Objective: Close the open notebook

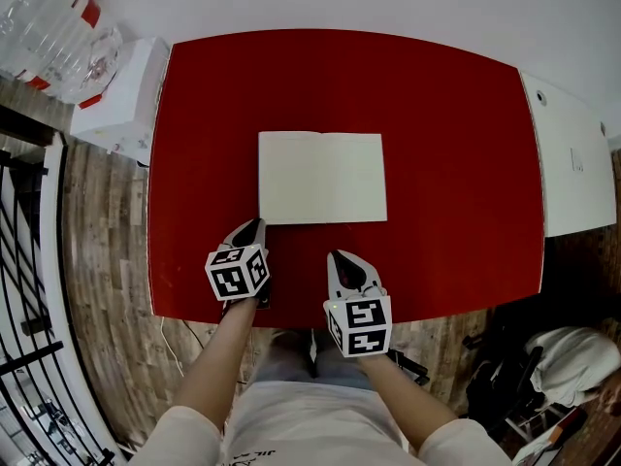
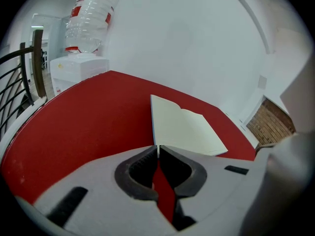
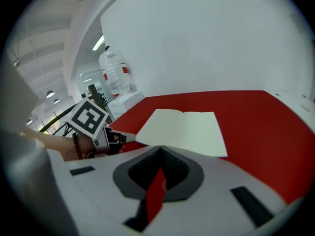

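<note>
An open notebook with blank cream pages lies flat in the middle of the red table. My left gripper is at the notebook's near-left corner. In the left gripper view its jaws are nearly together, with a thin white edge of that corner pinched between the tips; the notebook spreads out beyond. The right gripper view shows the left gripper touching the notebook at that corner. My right gripper hovers just short of the notebook's near edge, jaws shut and holding nothing.
A white water dispenser with a clear bottle stands off the table's far-left corner. A white counter adjoins the table's right side. A black railing runs along the left, and bags lie on the floor at the right.
</note>
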